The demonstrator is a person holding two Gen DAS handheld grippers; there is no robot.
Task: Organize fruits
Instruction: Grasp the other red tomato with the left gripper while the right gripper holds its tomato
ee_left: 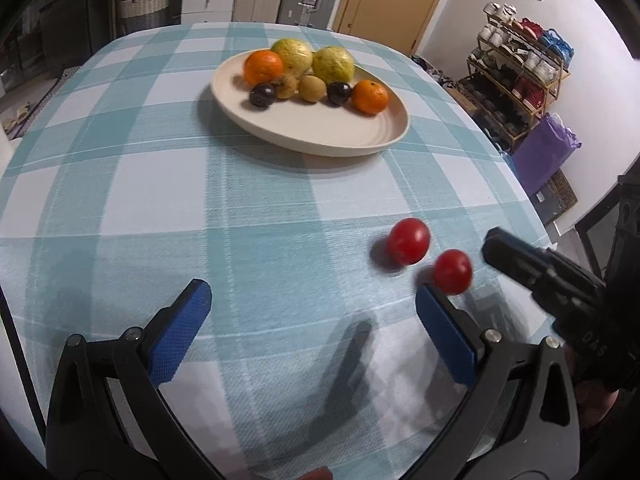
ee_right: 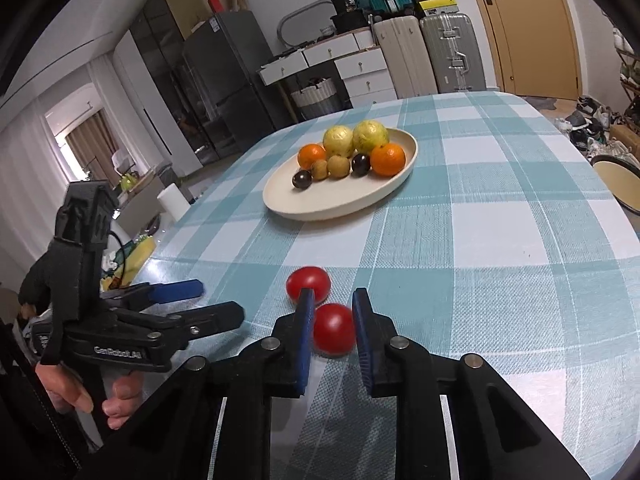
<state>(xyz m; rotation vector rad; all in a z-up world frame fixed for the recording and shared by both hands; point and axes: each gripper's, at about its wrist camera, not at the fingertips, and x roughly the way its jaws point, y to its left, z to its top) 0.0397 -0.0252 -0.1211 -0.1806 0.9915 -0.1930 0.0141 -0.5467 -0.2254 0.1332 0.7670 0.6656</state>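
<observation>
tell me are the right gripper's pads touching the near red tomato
Touching. In the right wrist view the right gripper has both blue pads pressed against the sides of the near tomato, no gap either side.

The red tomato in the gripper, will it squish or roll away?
The held tomato looks round and smooth, so it would probably roll if dropped. Its glossy skin may slip between the right gripper pads. It seems soft, so hard squeezing could bruise it.

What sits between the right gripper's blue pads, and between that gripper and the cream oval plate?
The right gripper is shut on one red tomato. Between it and the cream oval plate: a second red tomato, then bare checked tablecloth, right wrist view.
</observation>
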